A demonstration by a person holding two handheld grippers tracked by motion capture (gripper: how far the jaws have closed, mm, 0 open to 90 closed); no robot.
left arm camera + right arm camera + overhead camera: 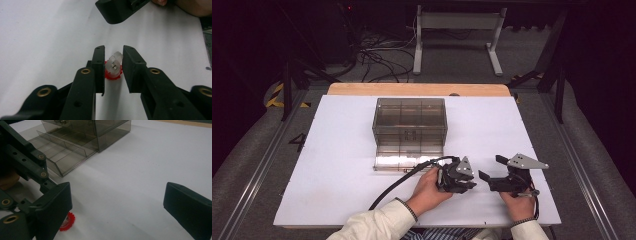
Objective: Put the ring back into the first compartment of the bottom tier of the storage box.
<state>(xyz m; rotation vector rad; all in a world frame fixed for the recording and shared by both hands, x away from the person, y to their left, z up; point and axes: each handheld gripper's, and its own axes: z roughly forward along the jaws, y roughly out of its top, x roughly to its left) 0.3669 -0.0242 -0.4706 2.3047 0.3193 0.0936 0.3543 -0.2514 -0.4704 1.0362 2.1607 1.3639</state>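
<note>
Clearly the small part (113,67), a red toothed disc topped by a whitish translucent stub, sits on the white table (50,37) between the left gripper (113,53) jaws, which flank the stub closely; whether the pads press it I cannot tell. It looks light, stiff and smooth, likely to squirt out of a loose pinch, so the stub's sides seem the best hold. Beyond, the right gripper (117,202) stands spread and empty, the disc just outside one jaw, and farther off lies the drawer box (82,135).
</note>
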